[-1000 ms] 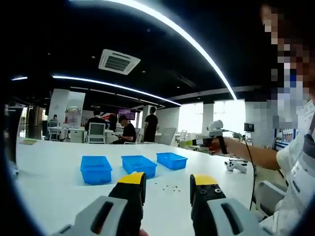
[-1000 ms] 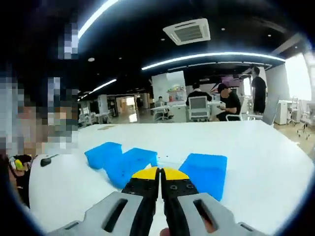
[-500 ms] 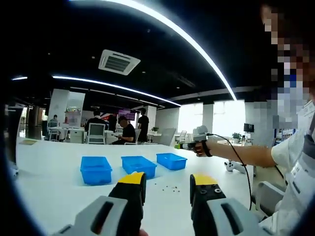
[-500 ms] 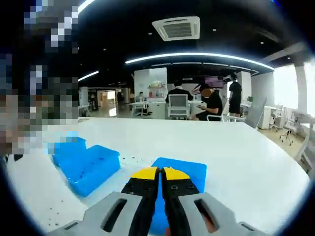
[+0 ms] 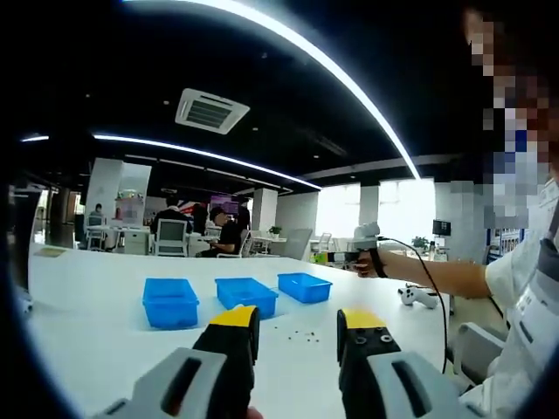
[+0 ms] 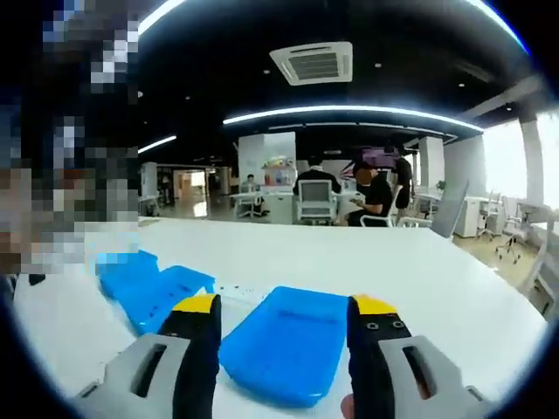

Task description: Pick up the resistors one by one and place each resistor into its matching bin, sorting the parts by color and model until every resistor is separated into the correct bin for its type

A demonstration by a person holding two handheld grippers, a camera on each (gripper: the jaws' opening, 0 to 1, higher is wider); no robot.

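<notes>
- Your left tool point(image 5: 299, 325) hangs jaws apart above the white surface point(image 5: 87, 332).
- Resistors point(image 5: 301, 333) lie scattered before three blue bins point(image 5: 246, 291).
- Your right tool point(image 6: 284, 319) gapes empty over the nearest bin point(image 6: 284, 340).

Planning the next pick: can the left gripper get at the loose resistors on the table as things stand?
Probably yes: the left gripper is open, and the resistors lie on bare table ahead of it, nothing between.

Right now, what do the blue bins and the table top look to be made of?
The three blue bins look like moulded plastic: one even saturated blue, thin walls, rolled rims, a slight sheen. The table has a smooth white top with a soft glare, probably laminate or a painted board; the pictures leave that open. The small dark resistors on it are too tiny to judge.
</notes>
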